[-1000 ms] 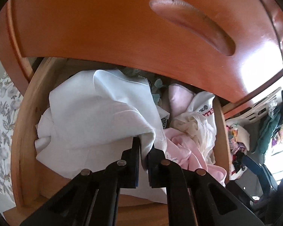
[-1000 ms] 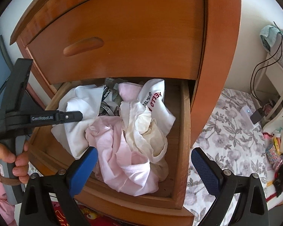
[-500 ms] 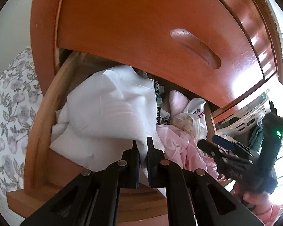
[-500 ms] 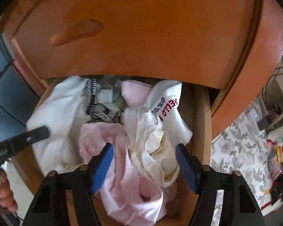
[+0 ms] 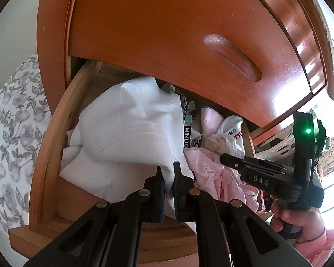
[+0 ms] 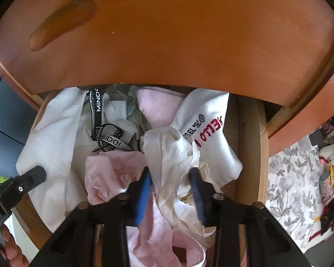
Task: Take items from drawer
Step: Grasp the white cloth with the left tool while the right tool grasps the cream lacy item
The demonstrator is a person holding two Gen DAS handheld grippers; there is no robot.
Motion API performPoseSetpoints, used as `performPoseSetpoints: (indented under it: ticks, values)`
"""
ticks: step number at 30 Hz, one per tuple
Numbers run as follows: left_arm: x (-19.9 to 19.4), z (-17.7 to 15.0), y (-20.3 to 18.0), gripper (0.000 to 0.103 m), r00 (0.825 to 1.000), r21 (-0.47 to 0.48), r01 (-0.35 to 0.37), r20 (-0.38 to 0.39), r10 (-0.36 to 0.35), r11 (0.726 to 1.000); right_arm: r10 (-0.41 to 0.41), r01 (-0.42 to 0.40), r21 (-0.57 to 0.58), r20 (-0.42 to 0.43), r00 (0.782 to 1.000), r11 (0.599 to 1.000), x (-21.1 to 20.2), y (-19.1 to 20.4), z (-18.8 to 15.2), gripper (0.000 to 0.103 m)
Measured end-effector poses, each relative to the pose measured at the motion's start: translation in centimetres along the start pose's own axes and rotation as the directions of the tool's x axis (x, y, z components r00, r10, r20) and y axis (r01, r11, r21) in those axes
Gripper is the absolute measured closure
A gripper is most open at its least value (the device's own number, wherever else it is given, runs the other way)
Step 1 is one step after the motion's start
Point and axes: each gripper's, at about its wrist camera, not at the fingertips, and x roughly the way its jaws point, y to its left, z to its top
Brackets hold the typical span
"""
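Two hand-held grippers work the open drawer [image 5: 44,155]. Left hand-held gripper [image 5: 168,173]: jaws clamped on a fold of the white garment [image 5: 131,131] at drawer's left side. Right hand-held gripper [image 6: 170,178]: jaws have just been closing w/ the cream mesh cloth [image 6: 173,155] bunched between the blue pads, apparently pressing its sides. Pink garment [image 6: 113,169] lies just beside, white sock w/ red lettering [image 6: 207,129] behind it. Closed upper drawer front [image 6: 167,33] overhangs.
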Motion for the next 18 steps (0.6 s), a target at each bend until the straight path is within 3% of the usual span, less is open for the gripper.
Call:
performPoseSetpoints:
  ticks: [1, 4, 18]
  values:
    - [0.1, 0.0, -0.1, 0.097, 1.000, 0.001, -0.001, 0.000, 0.001, 1.000, 0.002, -0.002, 0.004, 0.005, 1.000, 1.000, 0.0, 0.0, 0.1, 0.084]
    - [0.0, 0.0, 0.2, 0.097, 1.000, -0.003, -0.004, -0.002, 0.004, 1.000, 0.004, -0.004, 0.031, 0.019, 1.000, 1.000, -0.2, -0.4, 0.0, 0.094]
    - [1.1, -0.4, -0.1, 0.097, 0.999, -0.009, -0.030, -0.015, 0.030, 1.000, 0.073, -0.089, 0.105, 0.147, 0.986, 0.990, -3.3, -3.0, -2.4, 0.097]
